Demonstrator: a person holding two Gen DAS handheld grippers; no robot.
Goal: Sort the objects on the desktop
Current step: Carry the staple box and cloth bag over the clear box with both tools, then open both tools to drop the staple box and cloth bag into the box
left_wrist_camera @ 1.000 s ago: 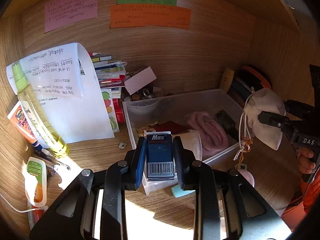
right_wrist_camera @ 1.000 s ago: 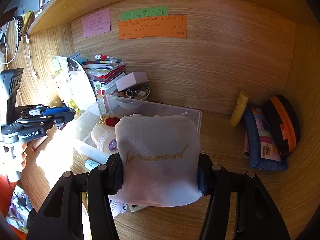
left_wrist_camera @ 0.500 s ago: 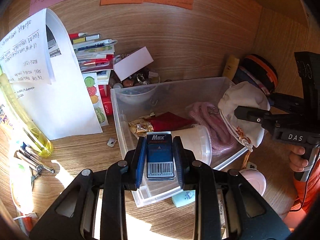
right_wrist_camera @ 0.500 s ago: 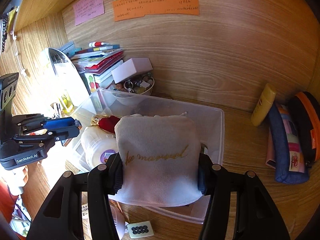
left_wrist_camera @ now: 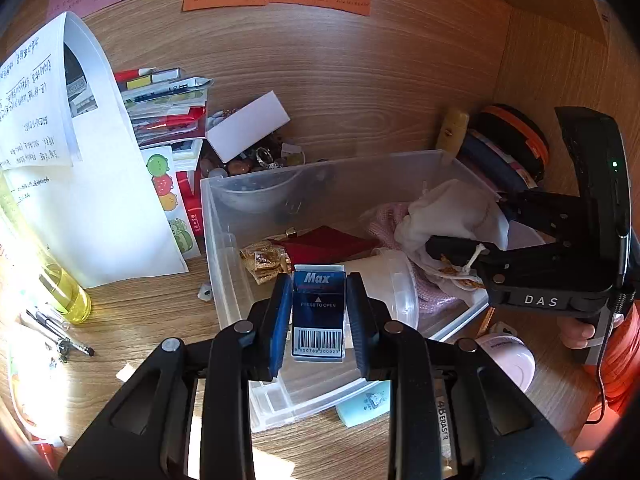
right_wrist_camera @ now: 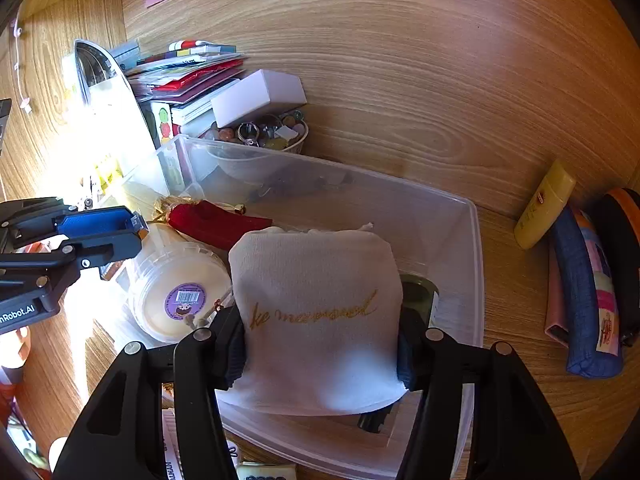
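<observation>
At the far left we see a white sheet of paper (left_wrist_camera: 92, 200) leaning beside a stack of books (right_wrist_camera: 188, 76). Our left gripper (left_wrist_camera: 318, 316) pinches a blue Max staple box (left_wrist_camera: 318, 312) upright between its pads, held over the near left corner of the clear plastic bin (right_wrist_camera: 474, 240). To the right, our right gripper (right_wrist_camera: 320, 344) clamps a white drawstring pouch (right_wrist_camera: 316, 312) over the bin's near right part. A round lidded tub (right_wrist_camera: 180, 292) and a red pouch (right_wrist_camera: 212, 222) lie inside the bin.

I see a small blue staple box (left_wrist_camera: 318, 312), barcode end nearest me, above the clear bin's (left_wrist_camera: 224, 240) near edge; a white pouch (right_wrist_camera: 320, 316) with gold script hangs over that bin.
</observation>
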